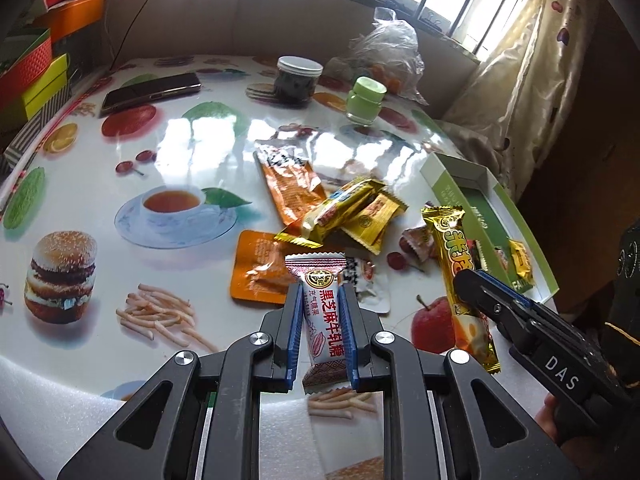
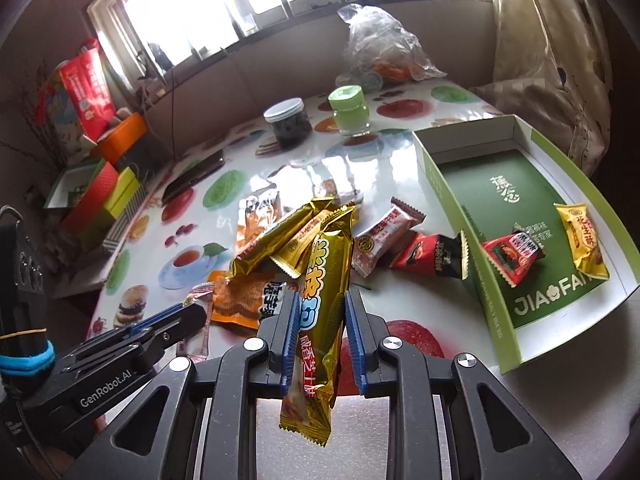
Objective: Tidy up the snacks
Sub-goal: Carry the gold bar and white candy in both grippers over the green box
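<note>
Left gripper clamped shut on a white nougat candy with red Chinese lettering, blue pads pressing both flanks, wrapper ends poking out above and below. Right gripper likewise closed tight on a long gold snack bar, held upright at lower centre of the right wrist view, top crimp up among the pile and bottom crimp dangling below the fingers. Same bar seen at right of the left wrist view, gripped near its middle by the right gripper.

Outward from the fingers: loose pile of gold-wrapped snacks and orange sachets at centre of a fruit-print tablecloth; green-and-white box tray at right, already holding a gold peanut cake packet and a red packet. Farther back, a dark jar, a green-lidded jar and a plastic bag.

Judged step: both pickups made, carry to the tray not yet done. Next move likely calls for swinging each piece rightward over the tray's near wall, then releasing onto bare green floor clear of the two packets inside.

Hard to tell: whether either wrapper's lower end touches the table; small print on most packets unreadable; tray's far right edge cut off in the left wrist view; window glare washing out the tablecloth's middle.
</note>
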`<act>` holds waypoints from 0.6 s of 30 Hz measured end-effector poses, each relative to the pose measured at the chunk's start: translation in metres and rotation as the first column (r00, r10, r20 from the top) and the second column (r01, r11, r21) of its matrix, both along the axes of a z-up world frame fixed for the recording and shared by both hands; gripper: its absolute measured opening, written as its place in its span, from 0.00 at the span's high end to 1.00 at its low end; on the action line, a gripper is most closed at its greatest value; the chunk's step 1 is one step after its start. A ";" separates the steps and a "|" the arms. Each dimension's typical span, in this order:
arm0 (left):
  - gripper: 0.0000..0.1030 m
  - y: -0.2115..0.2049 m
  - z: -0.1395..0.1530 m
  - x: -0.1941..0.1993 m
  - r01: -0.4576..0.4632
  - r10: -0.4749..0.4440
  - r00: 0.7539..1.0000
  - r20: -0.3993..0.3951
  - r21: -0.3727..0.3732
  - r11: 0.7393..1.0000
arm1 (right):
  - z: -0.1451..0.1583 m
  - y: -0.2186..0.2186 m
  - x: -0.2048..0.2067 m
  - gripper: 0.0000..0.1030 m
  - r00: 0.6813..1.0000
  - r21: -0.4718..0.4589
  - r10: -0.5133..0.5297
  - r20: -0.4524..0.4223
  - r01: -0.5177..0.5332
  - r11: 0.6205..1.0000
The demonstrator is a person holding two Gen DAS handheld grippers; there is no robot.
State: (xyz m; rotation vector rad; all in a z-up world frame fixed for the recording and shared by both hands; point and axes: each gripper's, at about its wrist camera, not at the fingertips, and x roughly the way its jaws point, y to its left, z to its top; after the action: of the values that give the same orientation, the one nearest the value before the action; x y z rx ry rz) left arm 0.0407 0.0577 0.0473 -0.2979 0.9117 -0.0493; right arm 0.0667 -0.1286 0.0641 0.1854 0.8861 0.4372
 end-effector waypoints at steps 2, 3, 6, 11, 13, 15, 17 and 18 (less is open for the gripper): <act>0.81 -0.004 0.005 0.002 0.010 -0.010 1.000 0.009 -0.001 1.000 | 0.004 -0.005 0.000 0.79 1.000 0.005 -0.008 0.007 0.008 1.000; 0.81 -0.007 0.008 0.004 0.018 -0.018 1.000 0.014 -0.003 1.000 | 0.006 -0.007 0.001 0.79 1.000 0.008 -0.011 0.009 0.011 1.000; 0.81 -0.014 0.015 0.011 0.042 -0.042 0.999 0.027 -0.009 0.999 | 0.010 -0.016 0.002 0.79 1.000 0.018 -0.023 0.013 0.023 1.000; 0.81 -0.029 0.024 0.022 0.079 -0.078 0.996 0.042 -0.023 0.997 | 0.016 -0.030 0.003 0.79 0.999 0.027 -0.048 0.021 0.048 0.998; 0.81 -0.035 0.026 0.026 0.097 -0.096 0.994 0.047 -0.025 0.995 | 0.018 -0.035 0.004 0.79 0.998 0.026 -0.056 0.024 0.055 0.998; 0.81 -0.042 0.029 0.031 0.115 -0.113 0.992 0.052 -0.025 0.993 | 0.020 -0.041 0.006 0.79 0.998 0.025 -0.066 0.025 0.065 0.998; 0.81 -0.049 0.031 0.035 0.130 -0.129 0.990 0.055 -0.030 0.991 | 0.021 -0.046 0.006 0.79 0.997 0.025 -0.074 0.025 0.074 0.997; 0.81 -0.053 0.031 0.038 0.139 -0.137 0.989 0.056 -0.036 0.990 | 0.022 -0.049 0.007 0.79 0.997 0.026 -0.079 0.027 0.078 0.997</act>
State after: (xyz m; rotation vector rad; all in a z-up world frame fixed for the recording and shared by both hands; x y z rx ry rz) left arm 0.0783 0.0051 0.0787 -0.2691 0.8781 -0.2022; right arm 0.0735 -0.1773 0.0864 0.2351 0.8431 0.3771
